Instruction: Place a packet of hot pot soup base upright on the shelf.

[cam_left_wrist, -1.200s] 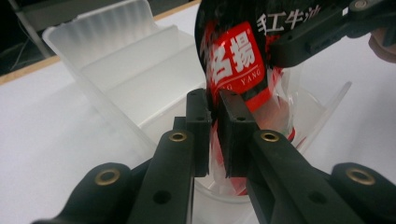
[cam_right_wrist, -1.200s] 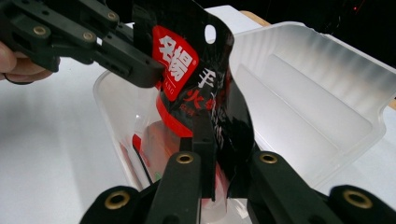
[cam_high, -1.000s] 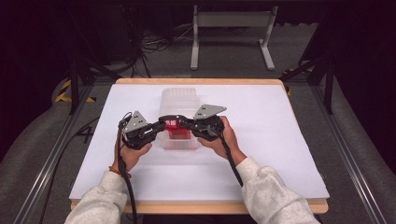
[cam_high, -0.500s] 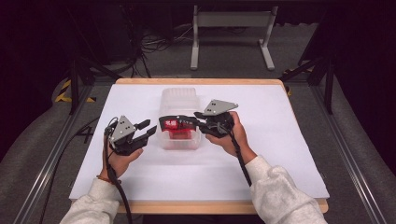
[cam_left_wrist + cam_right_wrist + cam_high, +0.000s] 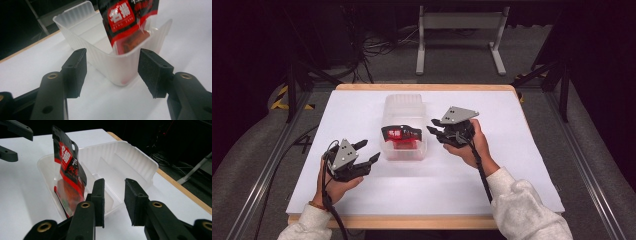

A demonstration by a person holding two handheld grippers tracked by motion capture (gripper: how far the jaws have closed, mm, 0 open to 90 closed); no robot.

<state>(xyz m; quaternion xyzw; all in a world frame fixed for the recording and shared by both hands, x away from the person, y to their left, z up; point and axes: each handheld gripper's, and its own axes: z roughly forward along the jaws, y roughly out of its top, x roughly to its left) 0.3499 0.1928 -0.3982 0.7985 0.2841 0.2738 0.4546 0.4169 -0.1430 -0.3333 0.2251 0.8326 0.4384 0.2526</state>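
A clear bin (image 5: 406,127) is sitting at the centre of the high view on the white worktop (image 5: 512,165). A red and black packet (image 5: 401,134) is standing in the bin's near compartment, leaning, with its top poking above the rim.

The left hand-held gripper (image 5: 366,151) is hovering at lower left, jaws wide and holding nothing, apart from the bin. The right hand-held gripper (image 5: 435,131) is sitting just right of the bin, jaws narrowly parted and holding nothing.

The packet looks tall and light, so I judge a knock on the bin wall could be tipping it over the rim. The right hand-held gripper is near enough to be nudging the light bin sideways.
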